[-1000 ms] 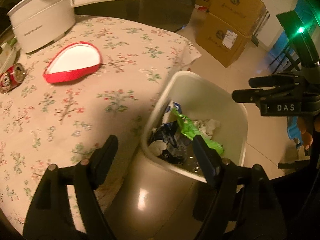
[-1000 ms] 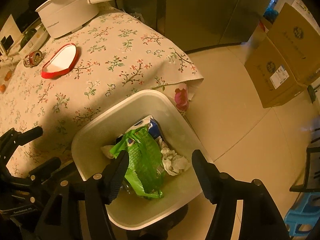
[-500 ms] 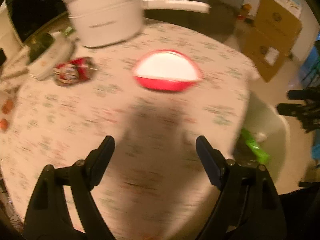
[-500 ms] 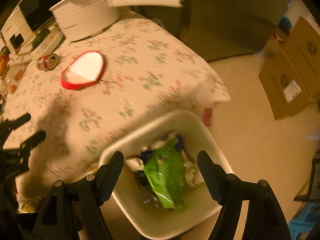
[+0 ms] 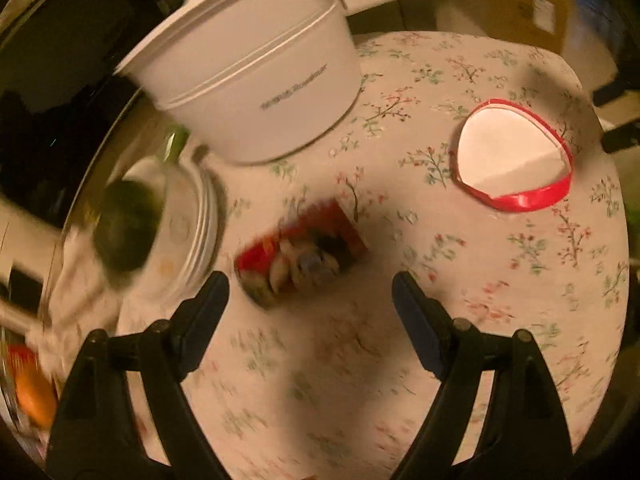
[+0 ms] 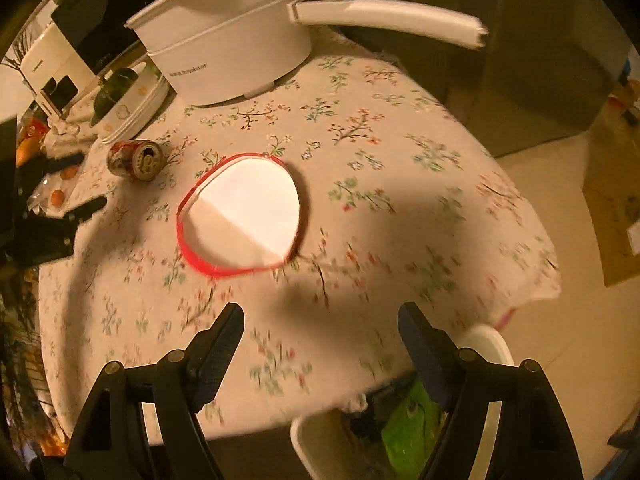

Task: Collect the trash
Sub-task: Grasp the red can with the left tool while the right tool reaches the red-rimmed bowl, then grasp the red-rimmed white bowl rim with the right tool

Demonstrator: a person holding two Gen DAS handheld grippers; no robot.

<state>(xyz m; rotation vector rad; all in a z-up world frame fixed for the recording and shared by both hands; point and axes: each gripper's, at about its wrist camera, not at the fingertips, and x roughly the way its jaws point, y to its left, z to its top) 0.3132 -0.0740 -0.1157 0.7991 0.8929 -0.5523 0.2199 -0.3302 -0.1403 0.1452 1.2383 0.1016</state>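
Left gripper (image 5: 310, 294): held wide apart above the table, nothing gripped between its jaws.
Right gripper (image 6: 320, 328): likewise spread wide and empty, held over the near edge of the table.
Table (image 6: 400, 184): covered by a floral cloth; its edge is seen hanging above the bin.
Can (image 5: 302, 252): a crushed red can is seen lying on its side on the cloth, just ahead of the left gripper and slightly toward its left finger; blurred in the left wrist view. In the right wrist view it (image 6: 136, 159) is shown beside the stacked plates, well apart from the right gripper.
Red-rimmed lid (image 6: 240, 216): laid flat on the cloth, white face up, ahead of the right gripper and near the can.
White pot (image 5: 256, 68): set at the far side of the table, its long handle pointed outward.
Plates (image 5: 200, 220): stacked beside the pot, a dark green item rested on them.
Bin (image 6: 486, 340): placed on the floor below the table edge, green wrapper (image 6: 408, 424) visible inside.
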